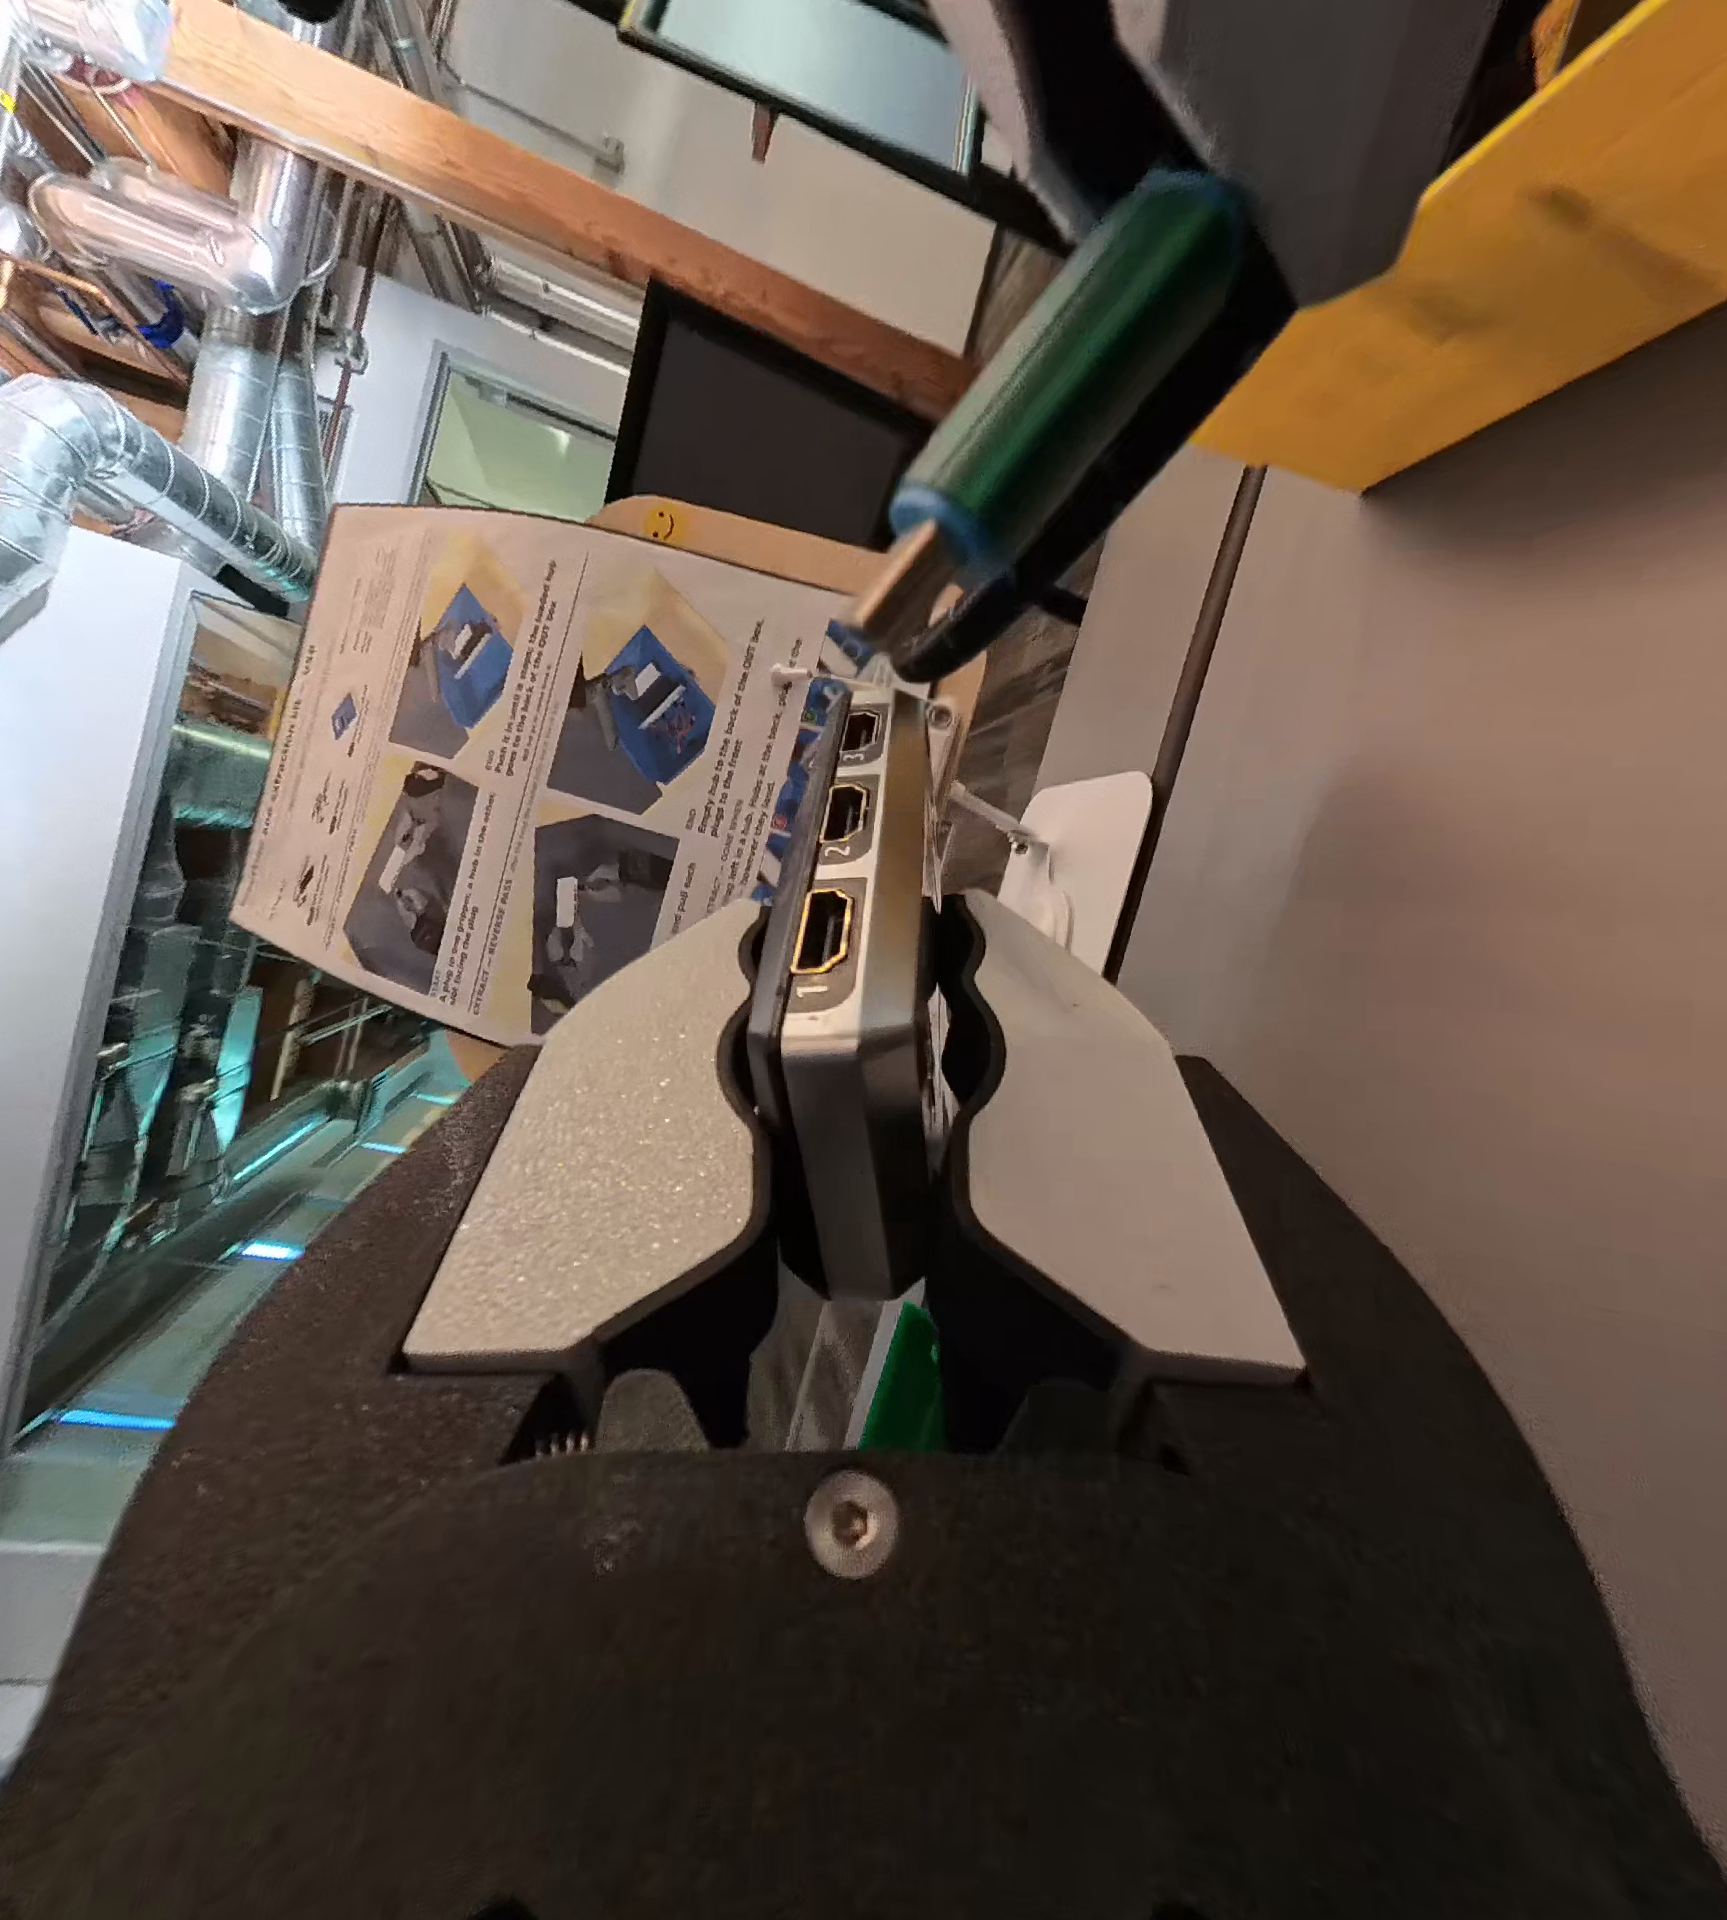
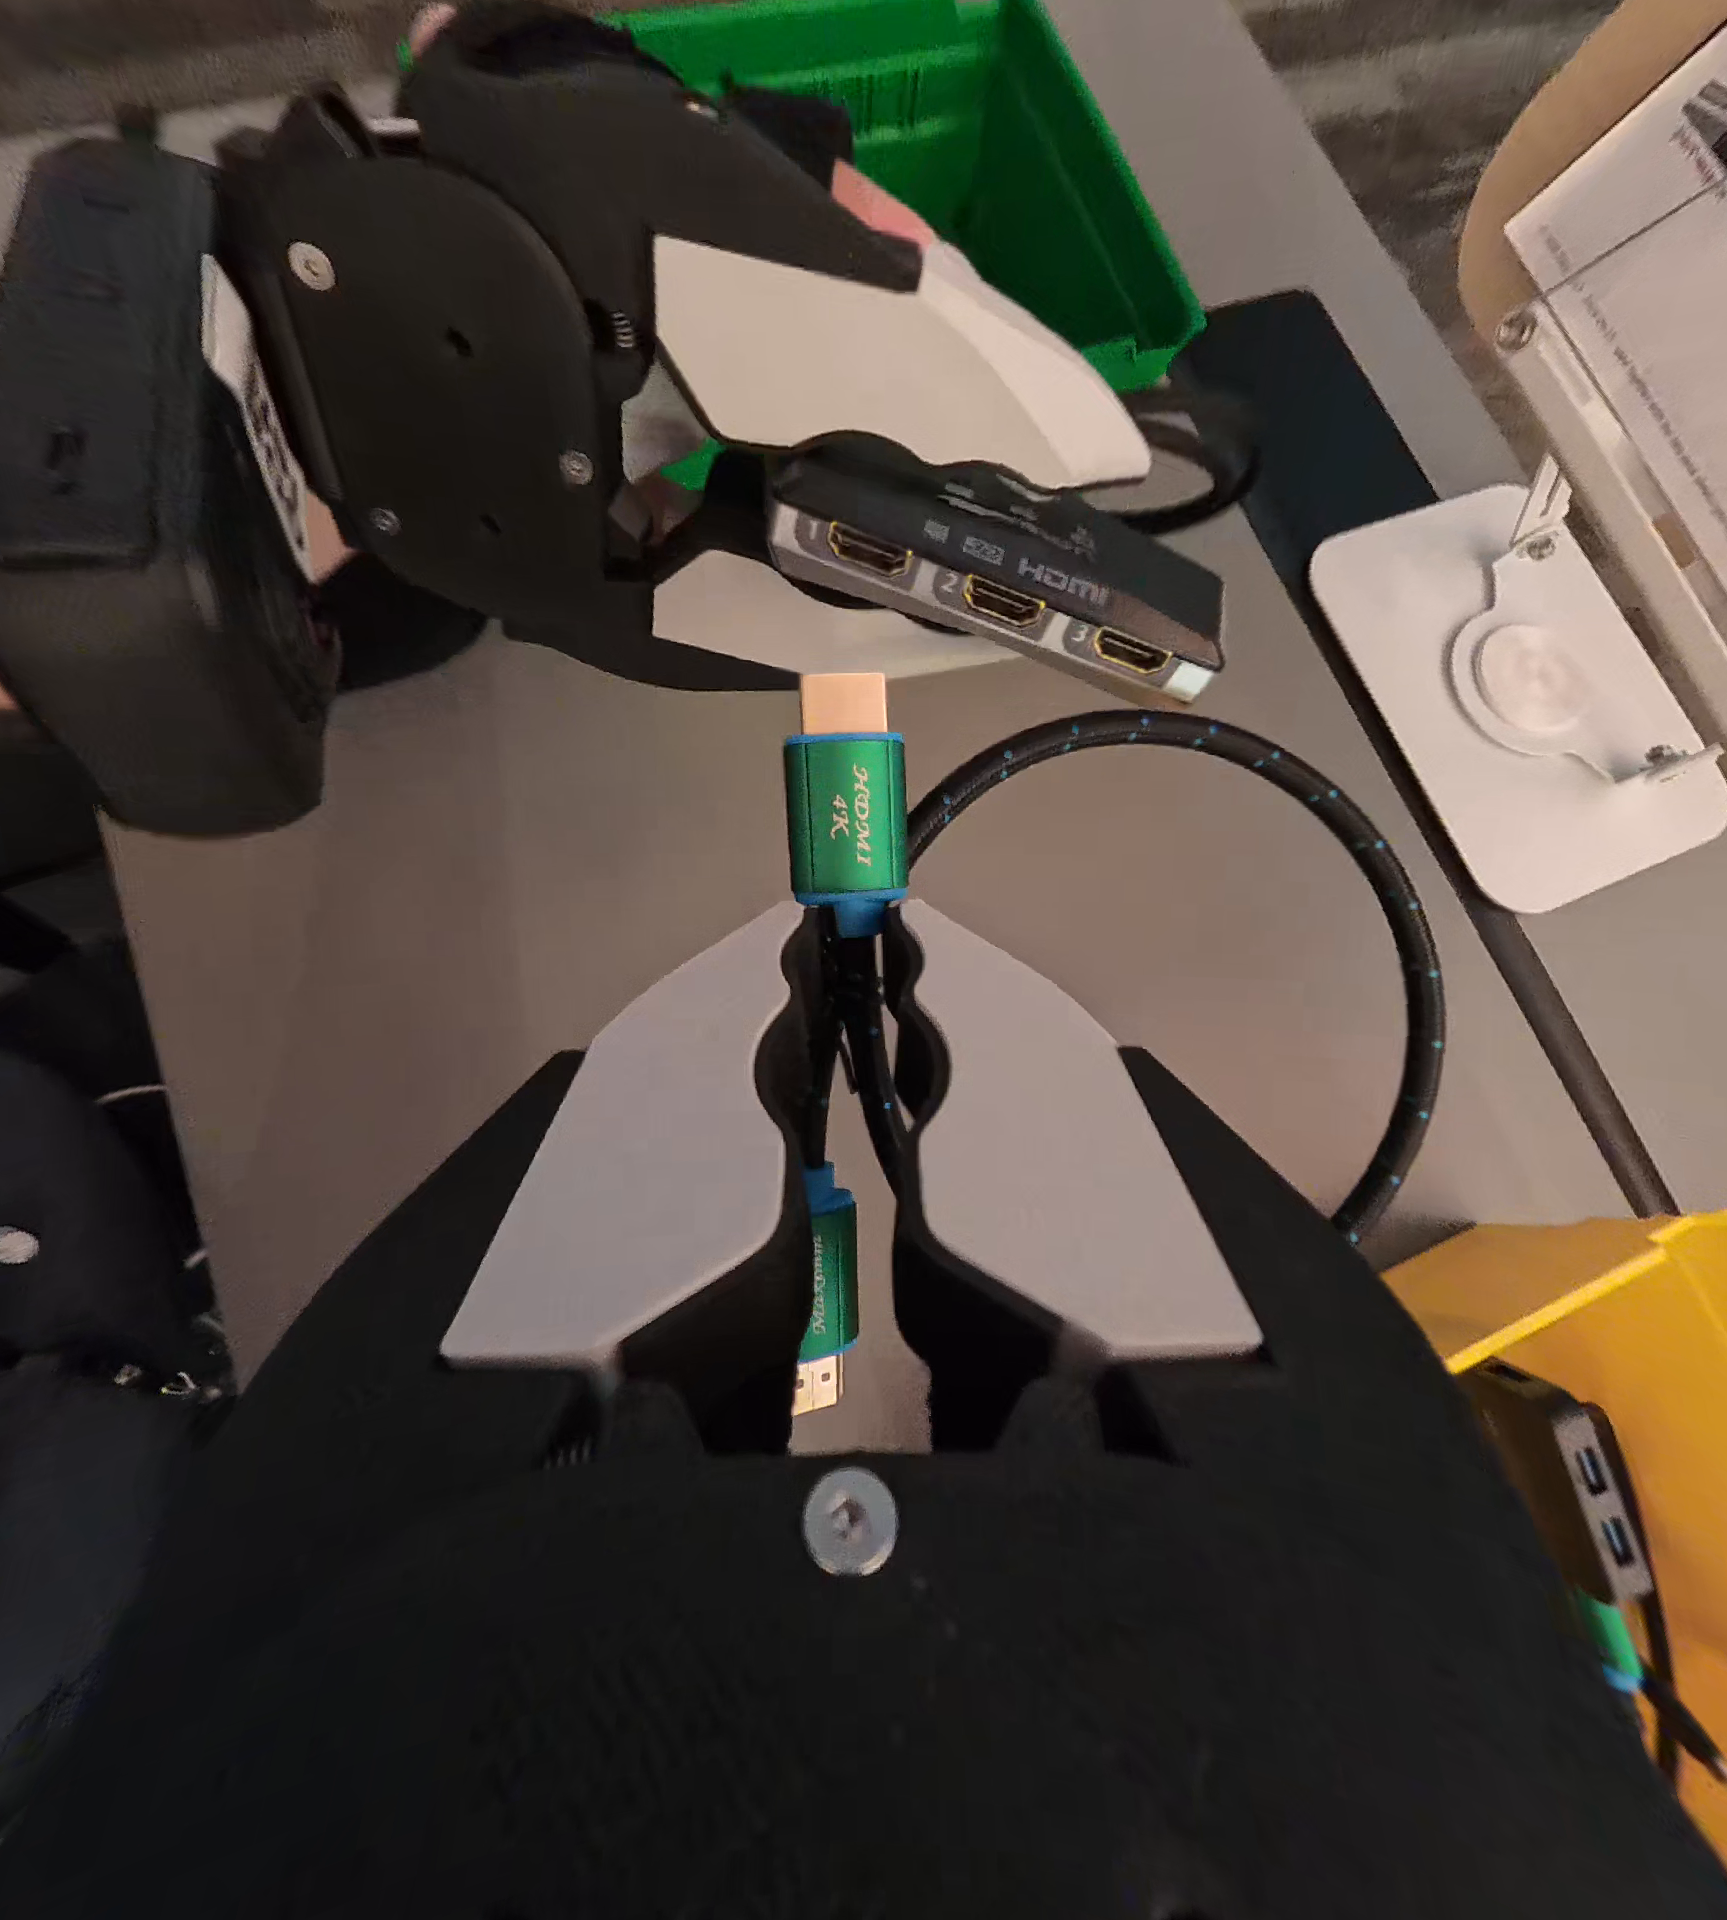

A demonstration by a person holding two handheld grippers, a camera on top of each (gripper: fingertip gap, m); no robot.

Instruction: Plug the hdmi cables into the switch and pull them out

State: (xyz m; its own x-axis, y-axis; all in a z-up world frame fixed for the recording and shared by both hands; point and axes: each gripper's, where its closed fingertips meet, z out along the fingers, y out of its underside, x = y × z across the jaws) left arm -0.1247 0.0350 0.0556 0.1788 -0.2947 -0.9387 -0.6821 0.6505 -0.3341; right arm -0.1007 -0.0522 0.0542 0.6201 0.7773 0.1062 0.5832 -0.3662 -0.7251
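The right gripper [image 2: 846, 914] pinches the braided HDMI cable [image 2: 1399, 935] behind its green plug [image 2: 844, 821], aiming it at the HDMI switch [image 2: 1004, 582] clamped port-side-out by the left gripper [image 1: 854, 935].

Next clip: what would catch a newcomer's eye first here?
The green plug with its gold tip, standing just beyond the right gripper, which is shut on its black cable. The tip points at the switch, apart from it. The left gripper clamps the switch, whose three ports stand empty.
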